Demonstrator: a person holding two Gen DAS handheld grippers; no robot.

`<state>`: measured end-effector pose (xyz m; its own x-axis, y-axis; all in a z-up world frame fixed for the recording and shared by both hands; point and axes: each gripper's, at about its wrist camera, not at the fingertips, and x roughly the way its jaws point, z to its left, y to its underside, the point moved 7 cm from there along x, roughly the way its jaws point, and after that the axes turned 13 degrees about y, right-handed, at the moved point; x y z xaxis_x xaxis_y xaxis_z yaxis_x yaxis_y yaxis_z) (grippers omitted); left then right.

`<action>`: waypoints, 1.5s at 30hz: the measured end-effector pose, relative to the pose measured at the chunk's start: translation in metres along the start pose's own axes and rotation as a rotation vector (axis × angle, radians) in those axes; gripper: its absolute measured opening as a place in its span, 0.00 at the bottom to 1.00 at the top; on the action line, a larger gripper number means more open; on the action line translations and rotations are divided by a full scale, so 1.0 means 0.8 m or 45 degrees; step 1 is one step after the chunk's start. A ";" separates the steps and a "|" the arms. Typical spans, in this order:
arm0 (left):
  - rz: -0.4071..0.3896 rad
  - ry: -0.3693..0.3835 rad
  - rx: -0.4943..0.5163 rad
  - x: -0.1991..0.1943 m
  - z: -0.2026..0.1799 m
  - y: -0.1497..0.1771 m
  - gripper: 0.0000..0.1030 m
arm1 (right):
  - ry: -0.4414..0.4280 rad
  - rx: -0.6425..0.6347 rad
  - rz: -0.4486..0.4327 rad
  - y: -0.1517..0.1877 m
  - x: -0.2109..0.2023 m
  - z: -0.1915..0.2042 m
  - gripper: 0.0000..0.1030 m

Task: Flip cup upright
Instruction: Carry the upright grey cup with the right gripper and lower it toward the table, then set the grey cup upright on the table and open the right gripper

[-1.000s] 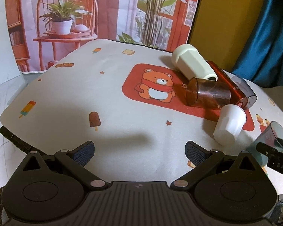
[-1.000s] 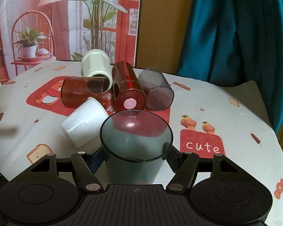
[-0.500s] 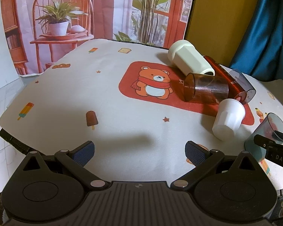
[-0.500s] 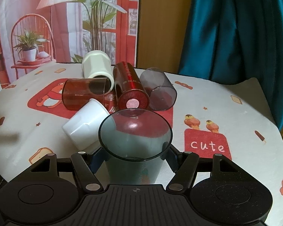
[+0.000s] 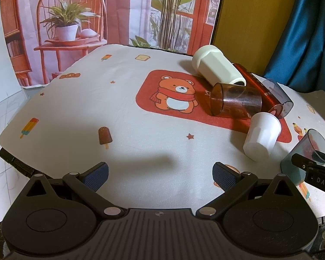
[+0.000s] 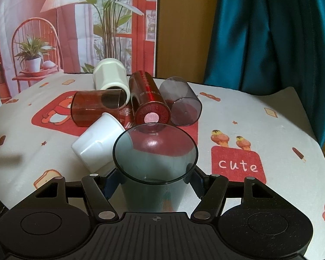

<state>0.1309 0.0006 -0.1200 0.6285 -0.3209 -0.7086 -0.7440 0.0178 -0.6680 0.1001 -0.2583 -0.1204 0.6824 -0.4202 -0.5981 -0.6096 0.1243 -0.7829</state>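
My right gripper is shut on a clear grey-blue cup that is nearly upright, mouth up, leaning a little, low over the tablecloth. The same cup shows at the right edge of the left wrist view, held by the right gripper. My left gripper is open and empty over the cloth near the front edge. Behind lie several tipped cups: a white one, a brown clear one, a cream one, a red one and a smoky one.
The table has a white cloth with a red bear patch and a red "cute" patch. A printed backdrop stands behind, a teal curtain at the right. The table edge runs close at the left.
Both views have drifted slightly back from the pile. The grey-blue cup stays held in my right gripper, standing a little more upright. My left gripper stays open.
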 end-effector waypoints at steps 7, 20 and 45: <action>0.000 0.000 -0.002 0.001 0.000 0.001 1.00 | 0.002 -0.009 0.027 0.005 0.001 0.000 0.61; -0.012 0.013 0.035 -0.006 -0.011 0.002 1.00 | 0.021 0.041 0.145 0.013 -0.013 -0.011 0.98; -0.043 0.018 0.204 -0.092 -0.059 -0.023 1.00 | 0.017 0.122 0.217 -0.002 -0.132 -0.037 1.00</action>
<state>0.0878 -0.0208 -0.0450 0.6485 -0.3371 -0.6825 -0.6761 0.1570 -0.7199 0.0167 -0.2410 -0.0511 0.5670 -0.3972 -0.7216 -0.6743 0.2794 -0.6836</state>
